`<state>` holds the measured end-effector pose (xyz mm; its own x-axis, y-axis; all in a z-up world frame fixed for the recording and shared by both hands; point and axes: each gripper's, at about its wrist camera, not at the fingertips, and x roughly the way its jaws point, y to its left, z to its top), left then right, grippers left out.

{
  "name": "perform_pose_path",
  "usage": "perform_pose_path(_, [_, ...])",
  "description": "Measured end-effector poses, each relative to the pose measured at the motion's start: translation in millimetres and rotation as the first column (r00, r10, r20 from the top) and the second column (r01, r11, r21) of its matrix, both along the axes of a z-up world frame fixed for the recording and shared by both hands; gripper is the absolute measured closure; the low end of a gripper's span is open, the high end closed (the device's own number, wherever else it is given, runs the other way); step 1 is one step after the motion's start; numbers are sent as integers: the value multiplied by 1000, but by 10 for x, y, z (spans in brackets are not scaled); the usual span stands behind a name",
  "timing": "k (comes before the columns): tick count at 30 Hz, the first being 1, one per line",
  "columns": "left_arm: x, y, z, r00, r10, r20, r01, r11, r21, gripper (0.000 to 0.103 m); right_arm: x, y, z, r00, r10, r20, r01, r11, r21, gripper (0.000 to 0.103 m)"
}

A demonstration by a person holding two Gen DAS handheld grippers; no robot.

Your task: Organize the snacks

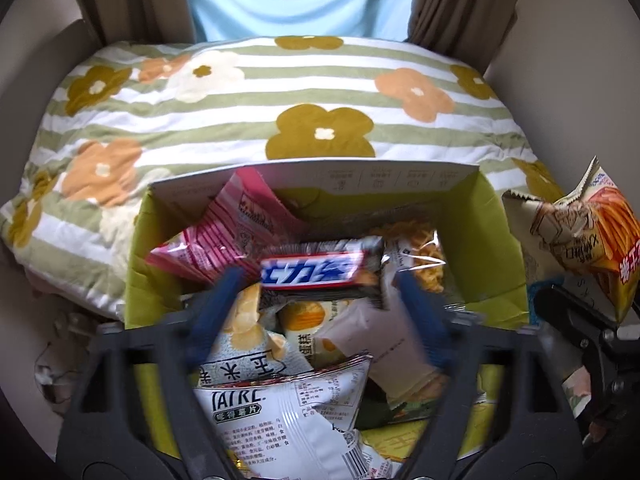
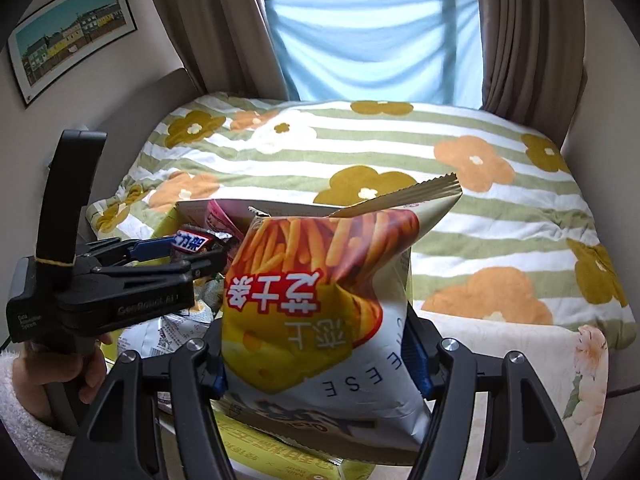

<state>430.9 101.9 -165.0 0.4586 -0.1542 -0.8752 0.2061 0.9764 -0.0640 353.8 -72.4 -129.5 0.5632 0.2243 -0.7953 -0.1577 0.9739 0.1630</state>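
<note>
Your right gripper [image 2: 320,364] has its jaws clamped on the fries bag [image 2: 320,300] beside the box [image 1: 502,240], left gripper [image 1: 320,292] wide apart over the candy bar [image 1: 316,270], so nearly everything's boxed

A candy bar [image 1: 316,270] lies atop crinkled snack packets heaped in the green-lined box [image 1: 500,240]; a fries bag [image 2: 320,312] stands upright beside it.
</note>
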Motion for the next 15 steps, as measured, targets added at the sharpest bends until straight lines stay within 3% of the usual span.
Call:
perform_pose_path(6, [-140, 117, 53, 999, 38, 14, -37, 999, -25, 1, 108, -108, -98, 999, -5, -40, 5, 1000, 5, 41])
perform_pose_path(15, [-343, 182, 32, 998, 66, -3, -66, 998, -8, 1, 269, -59, -204, 993, 74, -87, -74, 997, 14, 41])
